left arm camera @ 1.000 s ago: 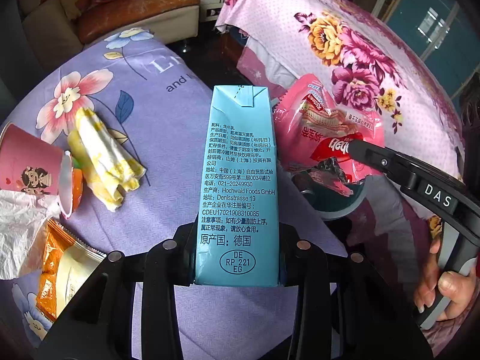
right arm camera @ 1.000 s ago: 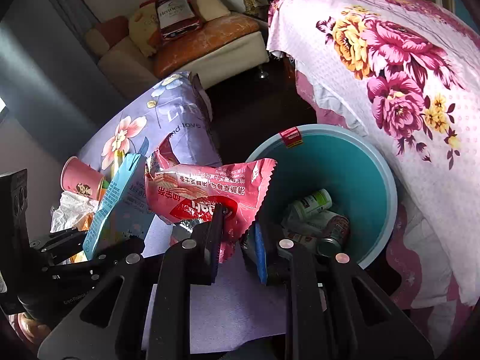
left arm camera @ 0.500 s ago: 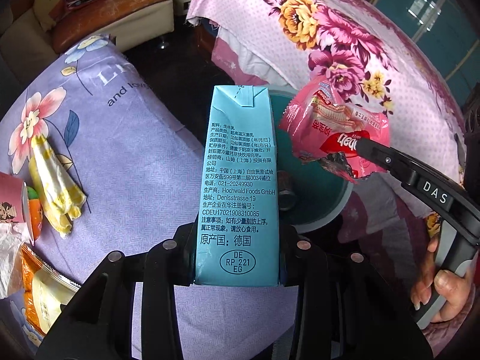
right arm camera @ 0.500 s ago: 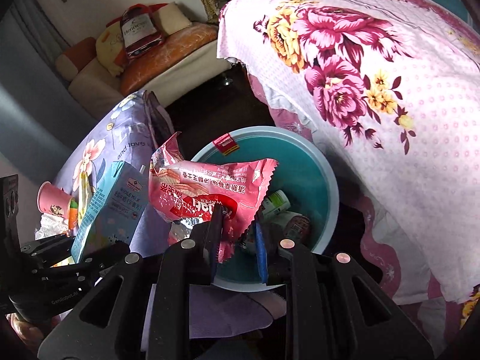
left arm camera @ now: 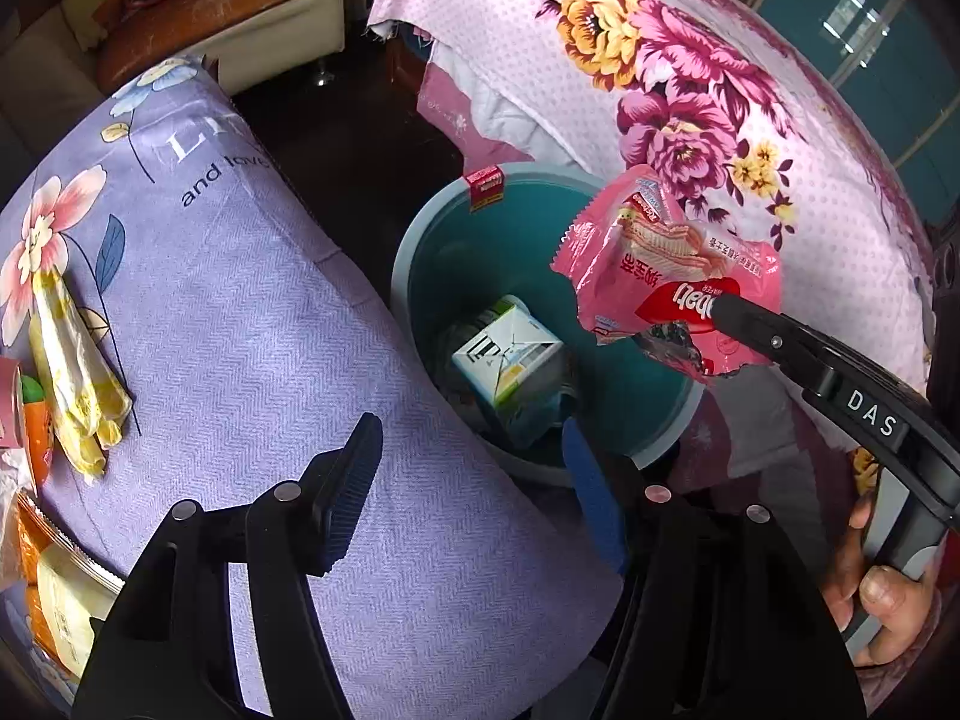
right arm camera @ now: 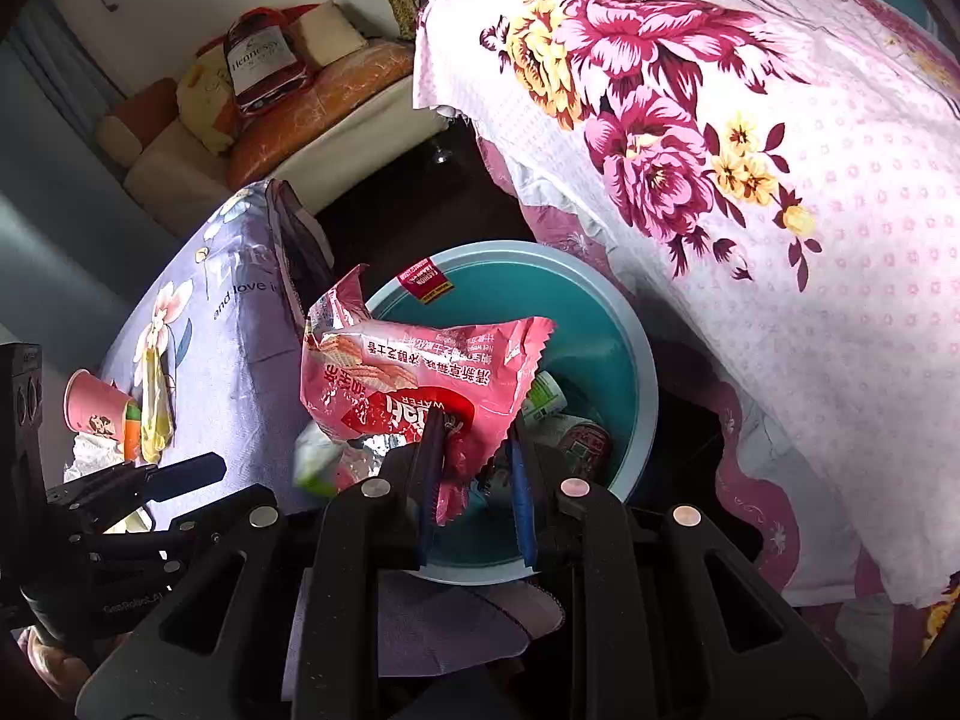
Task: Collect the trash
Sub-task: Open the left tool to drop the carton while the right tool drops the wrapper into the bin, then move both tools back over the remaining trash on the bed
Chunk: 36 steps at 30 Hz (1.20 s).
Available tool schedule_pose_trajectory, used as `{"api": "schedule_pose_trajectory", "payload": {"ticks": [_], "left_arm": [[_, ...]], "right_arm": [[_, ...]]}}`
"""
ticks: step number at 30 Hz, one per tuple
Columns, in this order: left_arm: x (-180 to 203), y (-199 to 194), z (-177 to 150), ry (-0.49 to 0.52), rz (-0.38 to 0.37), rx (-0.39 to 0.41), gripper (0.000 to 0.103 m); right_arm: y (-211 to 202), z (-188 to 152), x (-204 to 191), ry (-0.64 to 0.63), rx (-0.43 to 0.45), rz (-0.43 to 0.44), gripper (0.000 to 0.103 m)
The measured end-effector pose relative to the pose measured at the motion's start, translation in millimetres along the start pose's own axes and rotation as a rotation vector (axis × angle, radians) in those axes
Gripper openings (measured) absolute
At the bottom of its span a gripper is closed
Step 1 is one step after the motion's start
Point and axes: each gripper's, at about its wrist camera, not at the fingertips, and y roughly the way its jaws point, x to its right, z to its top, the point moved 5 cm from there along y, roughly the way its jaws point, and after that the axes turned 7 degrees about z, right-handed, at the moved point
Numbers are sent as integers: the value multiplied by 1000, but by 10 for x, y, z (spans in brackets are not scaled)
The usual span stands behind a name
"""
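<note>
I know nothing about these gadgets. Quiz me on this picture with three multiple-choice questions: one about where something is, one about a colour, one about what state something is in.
1. Where is the carton?
A. inside the bin
B. on the purple cloth
C. between the left gripper's jaws

2. What colour is the bin inside?
A. red
B. teal
C. white

3. What is the right gripper doing?
A. hanging open and empty
B. shut on the pink wafer wrapper
C. shut on a paper cup

Answers:
1 A: the carton lies among the trash in the bin, and the left gripper, whose jaws have just been opening, has nothing between them.
2 B: its inner wall is teal.
3 B: its jaws pinch the pink wafer wrapper above the bin.
</note>
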Motion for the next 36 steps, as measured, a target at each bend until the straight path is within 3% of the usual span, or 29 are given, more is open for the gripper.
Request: {"api": "schedule_pose_trajectory", "payload": {"ticks": [5,14,16,17,27,36], "left_arm": [[-80,-49,-28,-20,8,22,79],[-292,-57,-165,-56,2,14,80],[-325,-71,-193,-59,-1,15,81],[-342,-82,-208,-61,-3,16,81],[-628,-302,-445,-105,-5,54,86],[-1069,-568,-735,-176,11,92,87]], "right_arm": [[50,-20,-36,-6,-12,-6,21],[156,-64,-76,-3,-49,-35,24],[169,-76,-111,-2,-60,-31,42],[168,-81,-133,-2,-60,-31,57],[120,-119,-454,-40,-74,-27,74],[174,-251,-970,-112,-114,-4,76]]}}
